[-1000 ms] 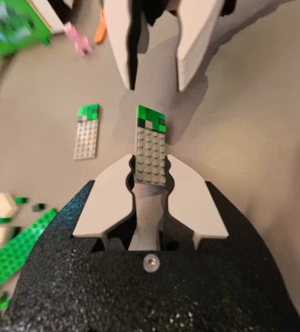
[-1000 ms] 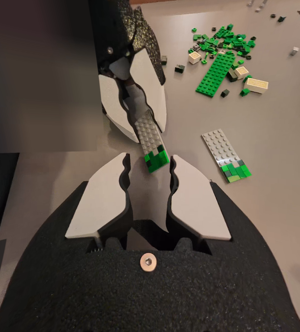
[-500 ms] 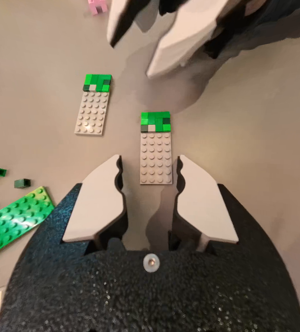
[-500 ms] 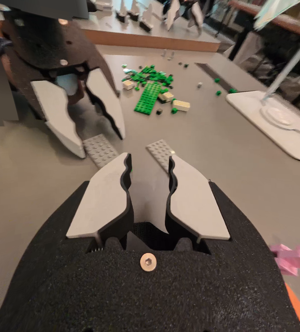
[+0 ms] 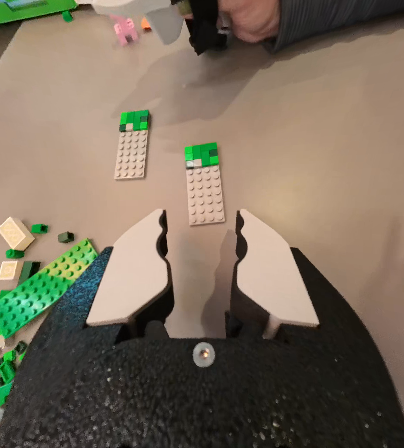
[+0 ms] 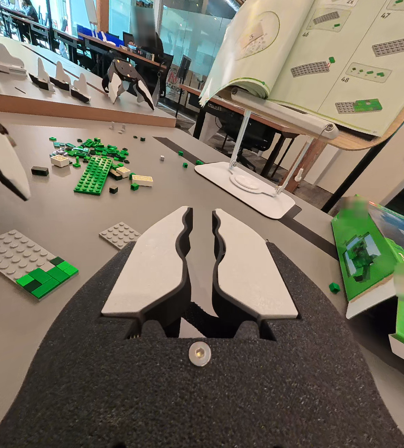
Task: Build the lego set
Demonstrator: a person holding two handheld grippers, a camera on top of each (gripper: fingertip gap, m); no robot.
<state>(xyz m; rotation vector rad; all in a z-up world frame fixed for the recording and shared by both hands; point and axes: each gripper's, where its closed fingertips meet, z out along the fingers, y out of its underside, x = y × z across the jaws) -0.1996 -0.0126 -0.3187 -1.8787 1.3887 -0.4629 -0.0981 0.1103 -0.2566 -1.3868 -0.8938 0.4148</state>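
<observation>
Two grey plates with green tiles at one end lie flat on the grey table. One grey plate (image 5: pixel 204 194) lies just beyond my left gripper (image 5: pixel 201 213), which is open and empty. The other grey plate (image 5: pixel 131 152) lies farther left. In the right wrist view the first plate (image 6: pixel 14 254) is at the left, and the second plate (image 6: pixel 119 234) is partly hidden behind my right gripper (image 6: pixel 202 209). That gripper is raised and empty, its jaws a narrow gap apart. It also shows, blurred, in the left wrist view (image 5: pixel 169 26), held by a hand.
A long green plate (image 6: pixel 94 174) lies among a pile of loose green, dark and cream pieces (image 6: pixel 92 148). An open instruction booklet (image 6: pixel 317 60) sits on a white stand (image 6: pixel 244 191). Green set boxes (image 6: pixel 377 254) lie at the right. A pink figure (image 5: pixel 125 30) is at the far side. The grippers' ends are close to 15 centimetres from one another. The first plate (image 6: pixel 14 254) is about 4 centimetres from my left fingertips and 15 centimetres from my right.
My left gripper opened, let go of the grey plate, which now lies flat, and drew back. My right gripper lifted away from the plates and its jaws narrowed.
</observation>
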